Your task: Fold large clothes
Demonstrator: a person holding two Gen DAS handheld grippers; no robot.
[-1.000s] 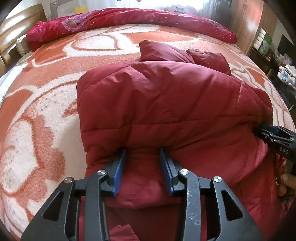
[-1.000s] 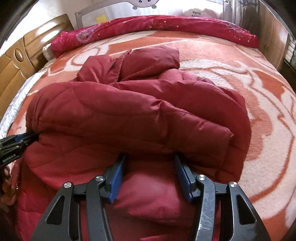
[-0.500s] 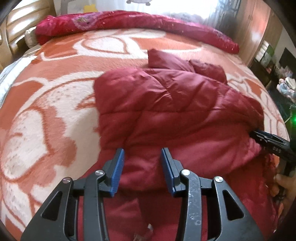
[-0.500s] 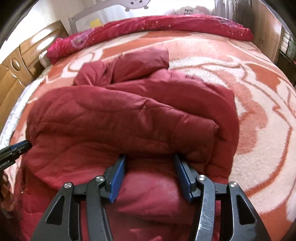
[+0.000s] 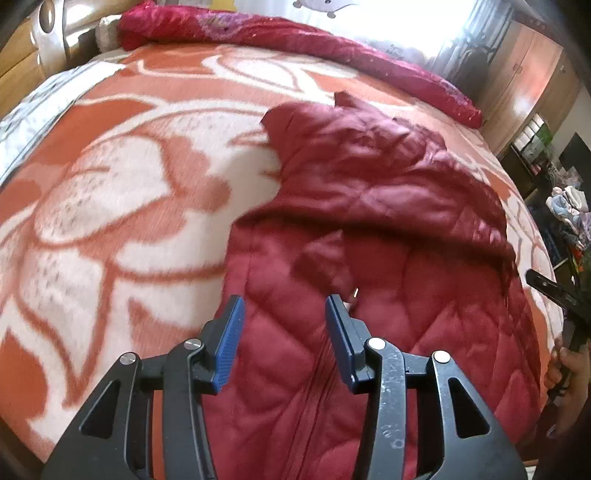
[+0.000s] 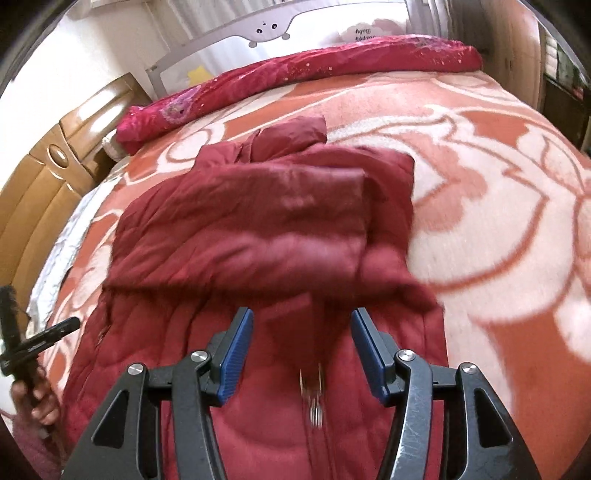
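The left gripper [image 5: 282,332] has its blue-padded fingers [image 5: 229,343] partway apart and opening, nothing pinched between them, the quilted front of the dark red puffer jacket [image 5: 388,206] lying below the gap. The right gripper [image 6: 301,349] is likewise opening, its fingers [image 6: 236,358] clear of the cloth above the jacket's zipper [image 6: 314,398]. The jacket lies on the bed with its upper part folded down over the lower front. The left wrist view alone shows a wooden wardrobe [image 5: 517,74] and cluttered shelves at the right edge; the right wrist view alone shows a grey bed rail [image 6: 258,33] with a cartoon face. Both show the orange-and-white flowered blanket [image 5: 110,184], a rolled magenta quilt [image 6: 295,66] along the far side, and the wooden headboard [image 6: 40,184].
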